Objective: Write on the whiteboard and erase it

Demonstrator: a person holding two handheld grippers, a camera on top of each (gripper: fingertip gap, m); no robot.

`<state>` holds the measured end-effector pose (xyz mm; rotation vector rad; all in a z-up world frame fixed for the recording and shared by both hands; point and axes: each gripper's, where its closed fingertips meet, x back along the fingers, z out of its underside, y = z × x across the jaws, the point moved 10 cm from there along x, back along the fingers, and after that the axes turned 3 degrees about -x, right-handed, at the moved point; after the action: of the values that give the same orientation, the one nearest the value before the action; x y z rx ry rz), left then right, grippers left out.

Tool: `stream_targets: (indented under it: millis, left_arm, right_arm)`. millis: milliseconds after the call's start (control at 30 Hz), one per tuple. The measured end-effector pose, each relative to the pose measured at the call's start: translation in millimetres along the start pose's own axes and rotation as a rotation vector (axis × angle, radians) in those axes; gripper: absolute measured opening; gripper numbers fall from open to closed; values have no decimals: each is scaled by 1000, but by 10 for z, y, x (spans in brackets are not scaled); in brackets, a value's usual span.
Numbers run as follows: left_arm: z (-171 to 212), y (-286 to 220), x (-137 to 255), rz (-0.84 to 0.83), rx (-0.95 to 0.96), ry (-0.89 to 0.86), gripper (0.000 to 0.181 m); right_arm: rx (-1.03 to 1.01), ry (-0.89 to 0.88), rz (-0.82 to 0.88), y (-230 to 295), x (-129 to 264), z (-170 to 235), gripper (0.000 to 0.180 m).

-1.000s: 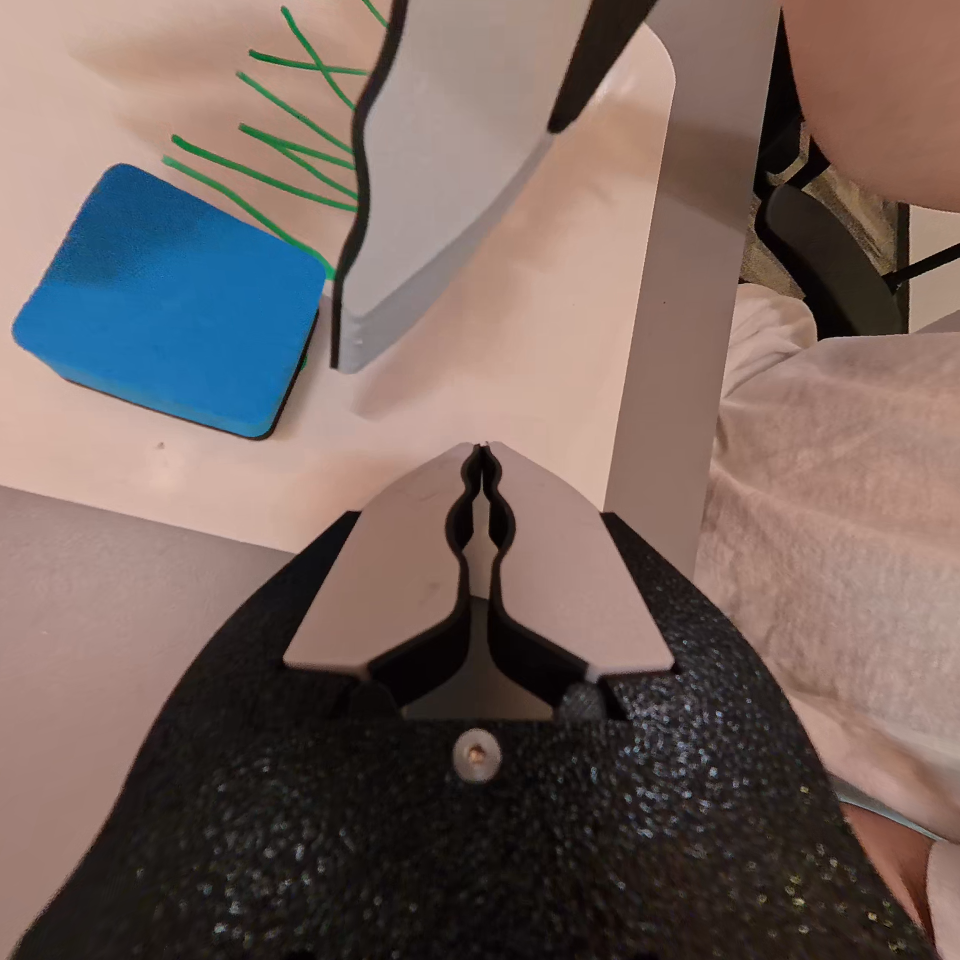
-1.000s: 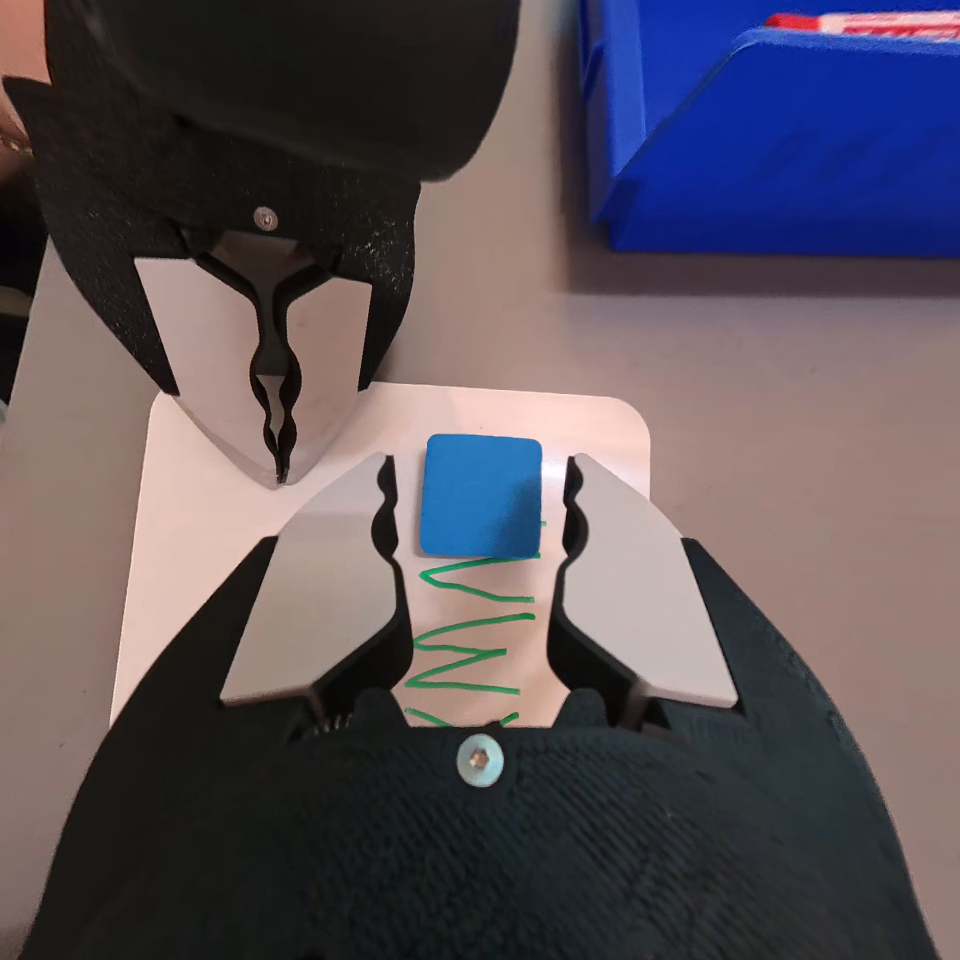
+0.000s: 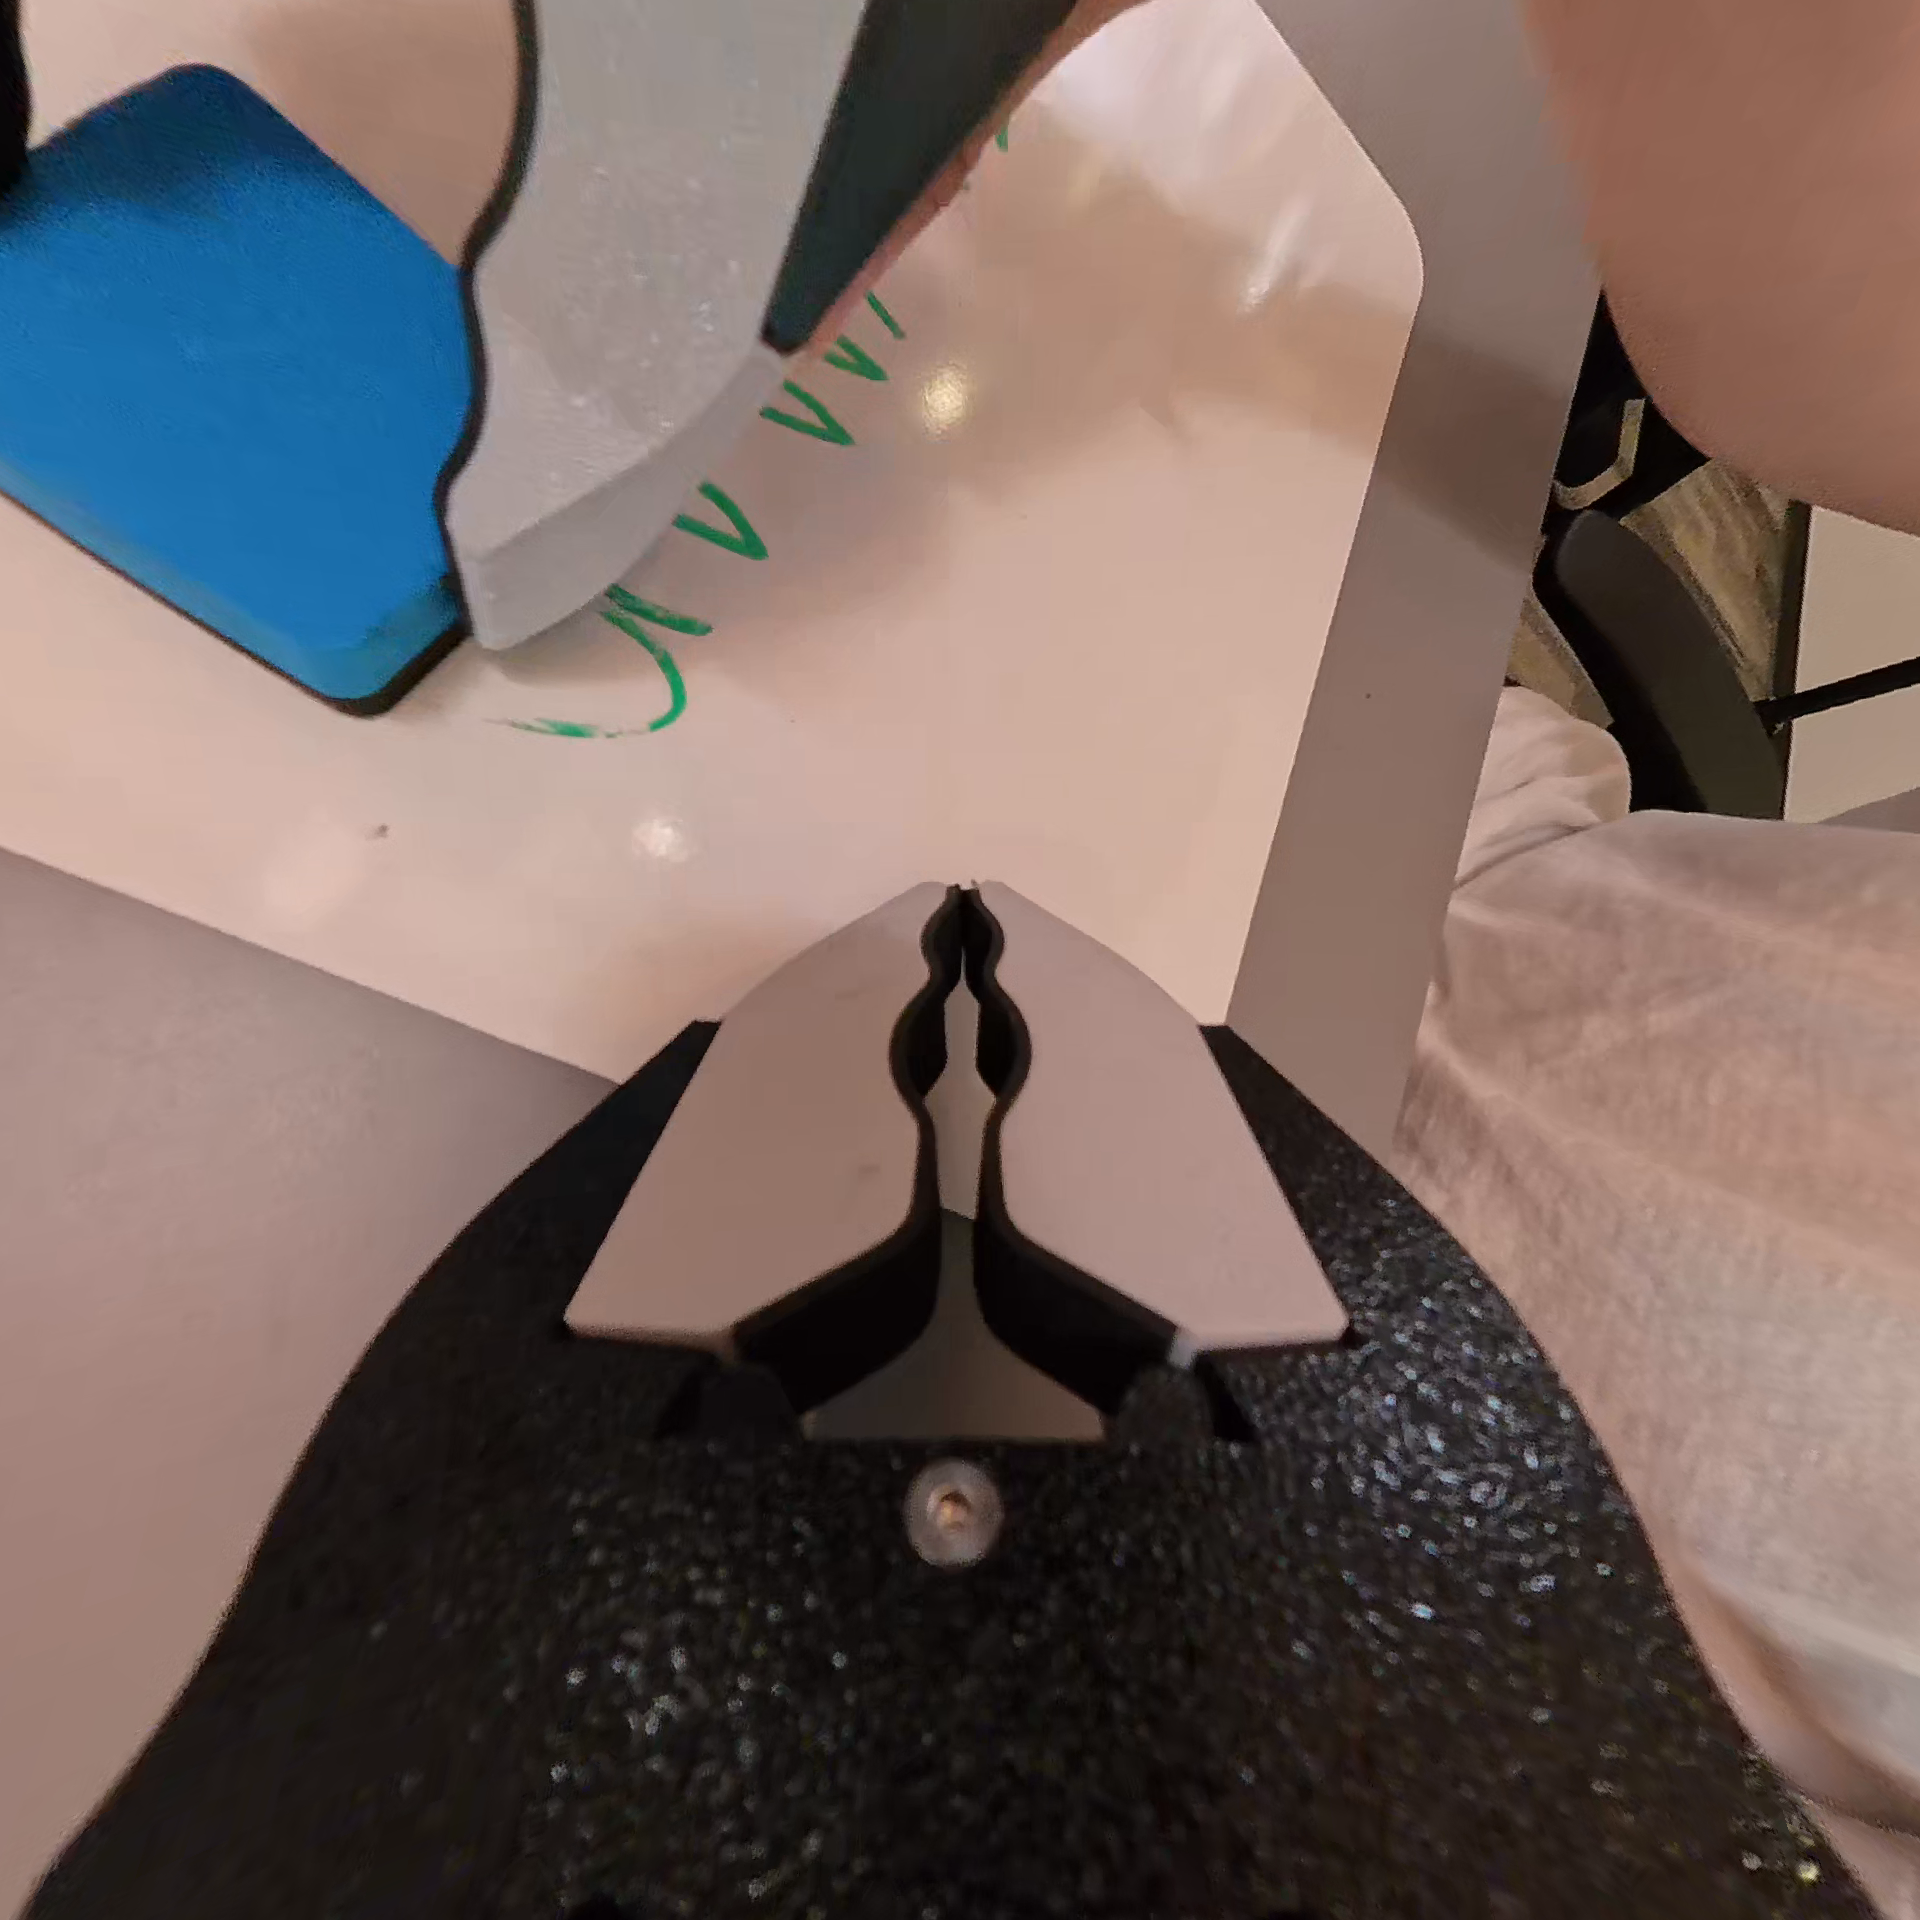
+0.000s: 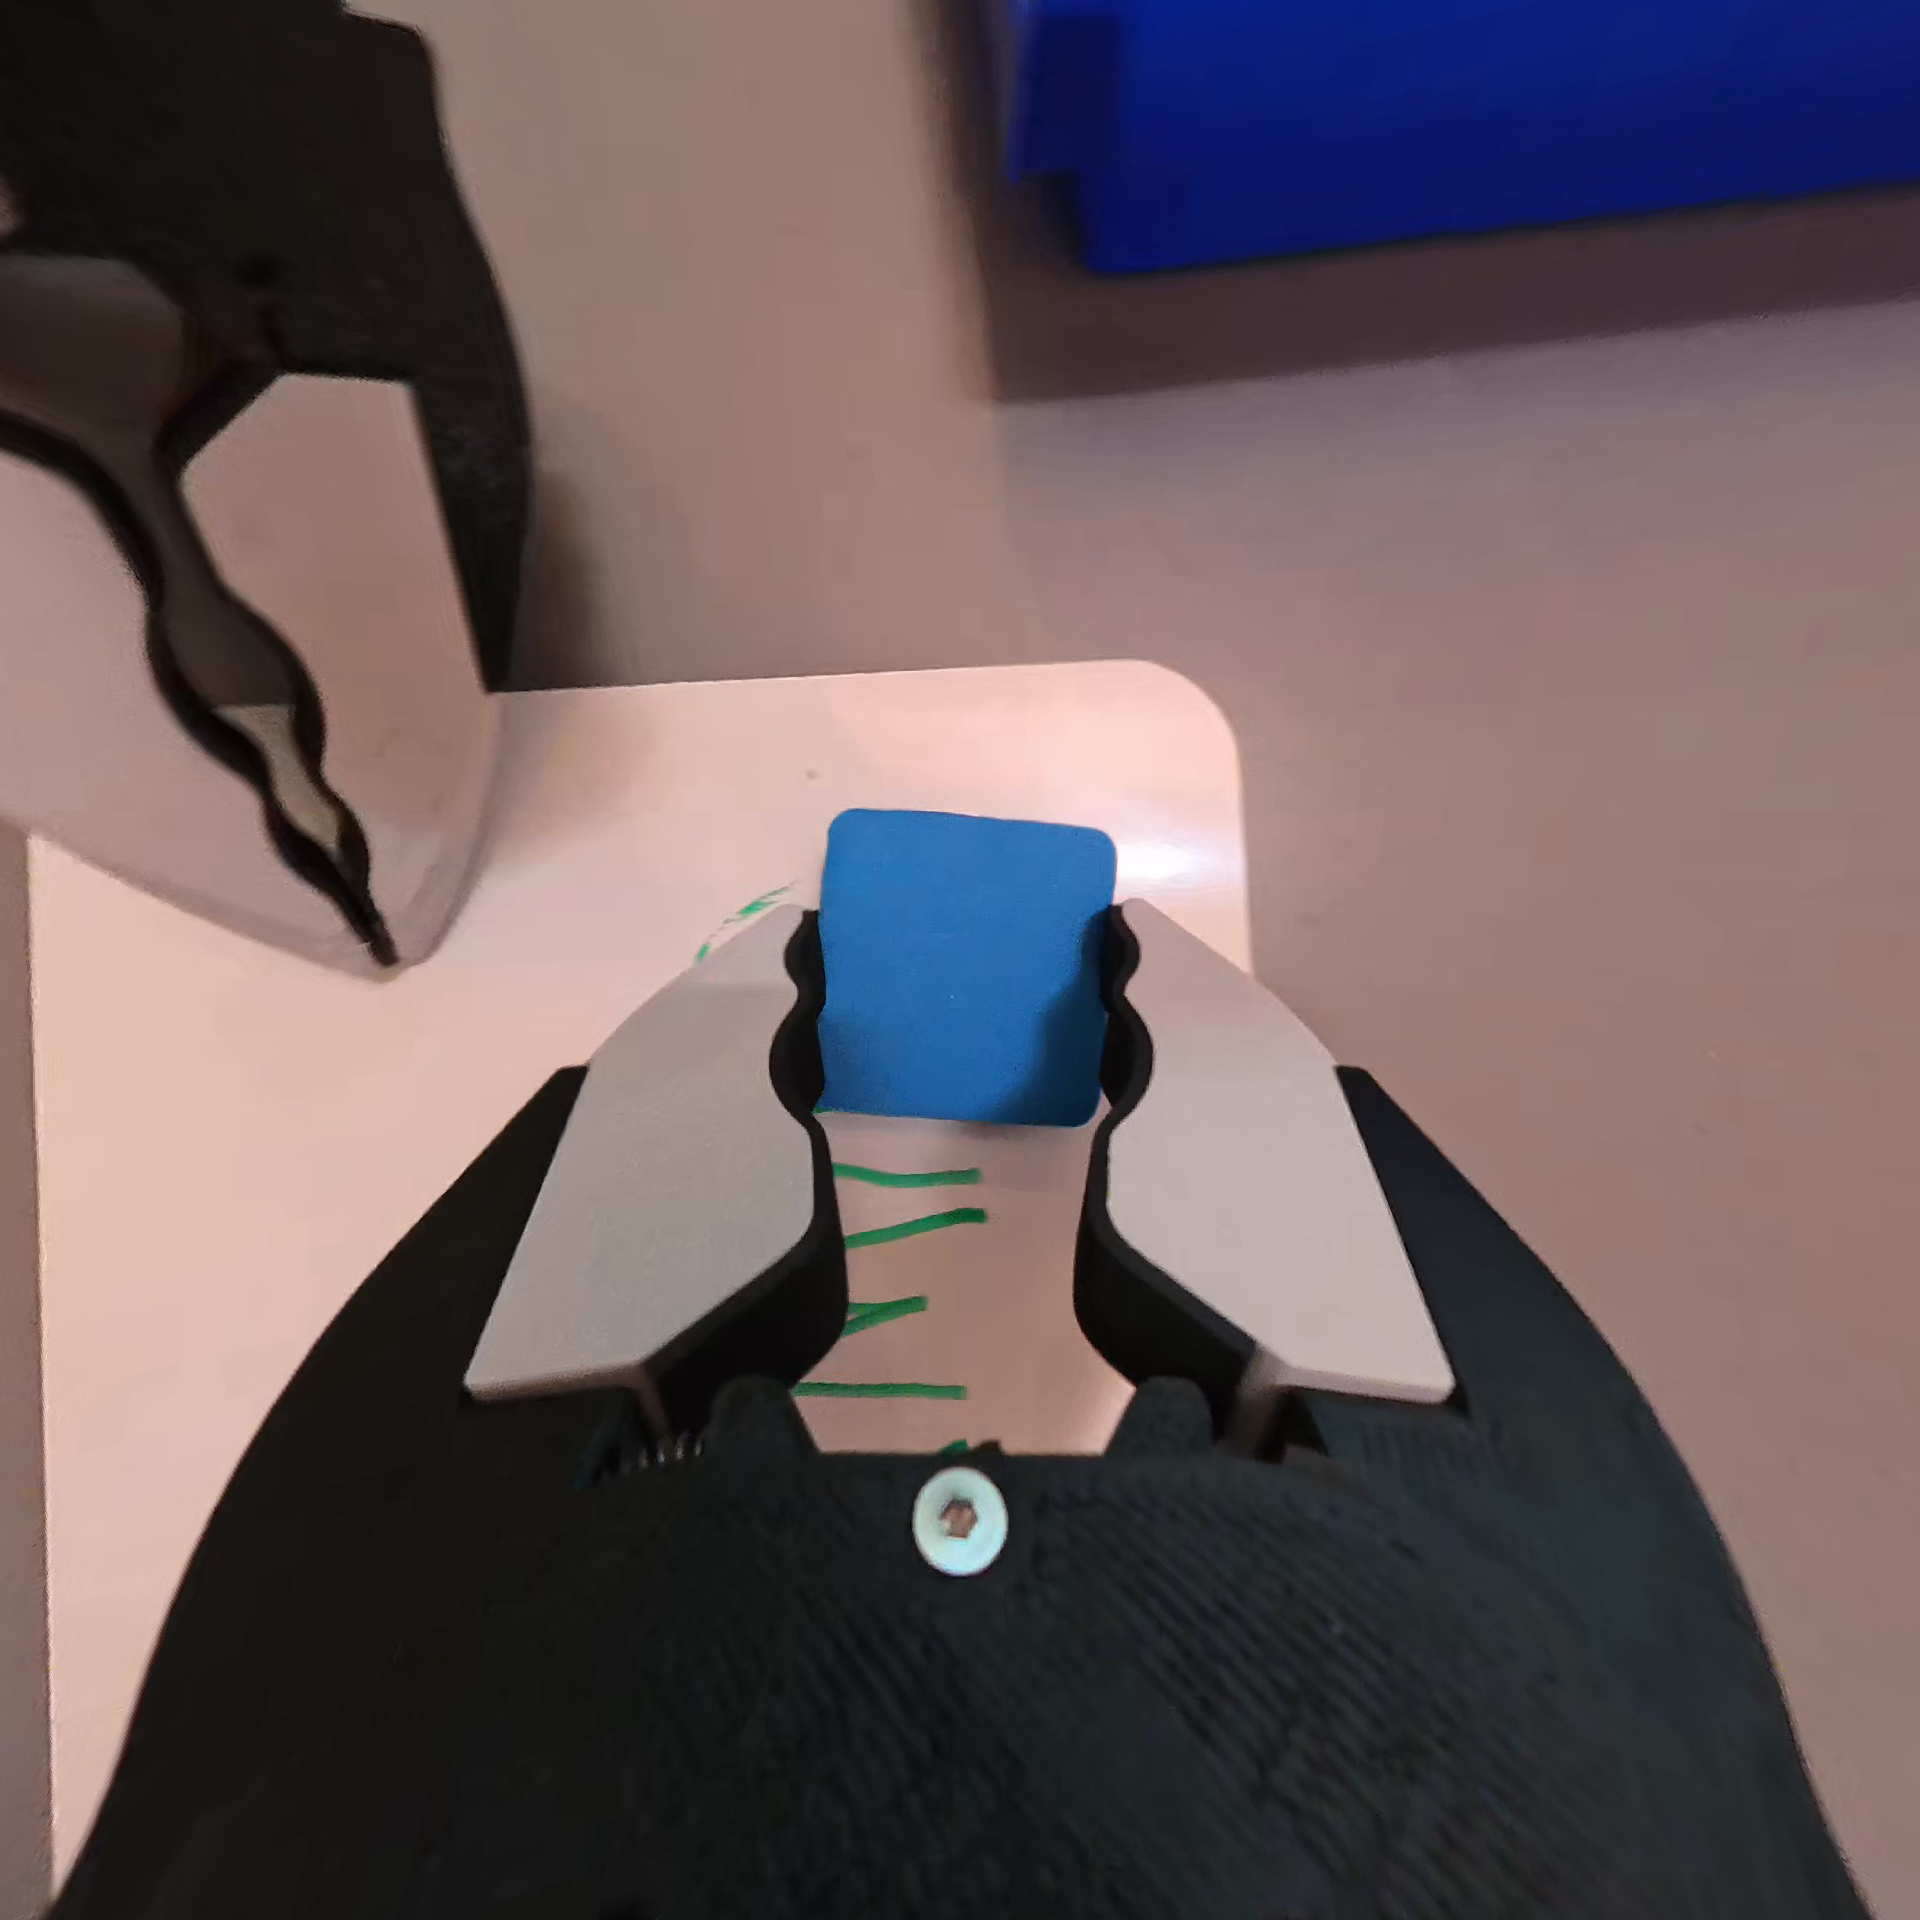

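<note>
Two smooth grey fingers of your right gripper (image 4: 961,925) clasp the soft, square blue eraser (image 4: 961,966) on the glossy, round-cornered whiteboard (image 4: 312,1091) over green marker zigzags (image 4: 904,1236), while your left gripper (image 3: 964,891), pinched together and empty, hovers at the board's corner.

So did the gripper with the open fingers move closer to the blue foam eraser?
Yes. The right gripper moved forward over the white whiteboard; its fingertips now flank the blue foam eraser.
</note>
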<state>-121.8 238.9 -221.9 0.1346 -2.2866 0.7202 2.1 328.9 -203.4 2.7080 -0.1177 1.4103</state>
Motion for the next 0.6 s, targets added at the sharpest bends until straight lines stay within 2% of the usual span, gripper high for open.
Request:
stream_targets:
  millis: [67,133,200,267,300,367,433,533,600]
  left_arm:
    - [-1,0,-1,-1,0,-2,0]
    - [-2,1,-2,-2,-1,-2,0]
    - [-6,4,-3,-2,0,-3,0]
    - [-10,8,-4,-1,7,-2,0]
    - [-9,11,-3,-2,15,-4,0]
    - [-8,12,-1,-6,25,-9,0]
    - [-8,13,-1,-5,26,-9,0]
    - [-15,21,-3,-4,28,-10,0]
    - [-17,21,-4,-5,27,-11,0]
  right_arm:
    - [134,14,-115,215,-25,-32,52]
    - [200,58,-82,275,-38,-73,52]
    - [80,36,-3,36,-30,-44,52]
    - [-53,-37,-74,-149,-2,34,52]
    - [-38,-52,-89,-110,-18,38,52]
    - [135,-53,-157,226,-64,6,52]
    - [217,-13,-78,344,-57,-20,52]
    - [27,-36,14,-21,13,99,52]
    - [-32,-82,-5,-54,31,155,52]
